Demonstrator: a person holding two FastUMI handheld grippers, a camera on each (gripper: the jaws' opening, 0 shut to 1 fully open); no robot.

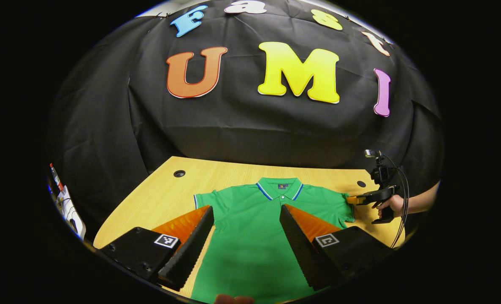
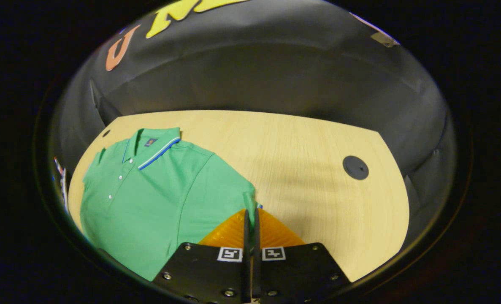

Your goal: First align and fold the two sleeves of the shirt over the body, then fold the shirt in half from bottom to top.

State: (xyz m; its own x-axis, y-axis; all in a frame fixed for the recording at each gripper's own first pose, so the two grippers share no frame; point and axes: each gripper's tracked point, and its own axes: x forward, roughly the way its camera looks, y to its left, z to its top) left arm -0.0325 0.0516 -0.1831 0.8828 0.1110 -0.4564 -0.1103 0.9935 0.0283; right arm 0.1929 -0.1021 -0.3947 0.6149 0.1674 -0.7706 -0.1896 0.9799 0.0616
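Nothing is folded yet: the sleeve is pinched by the right tool, lower centre; the left tool is spread over the shirt.

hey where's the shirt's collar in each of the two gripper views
Left gripper view: the collar sits just right of centre, at the green shirt's far end, between the left gripper's open fingers.
Right gripper view: the collar lies at left, above the button placket.
Shared landmark: the right gripper, shut on the sleeve edge.

place: recording booth | black cloth wall (draped) | wooden table
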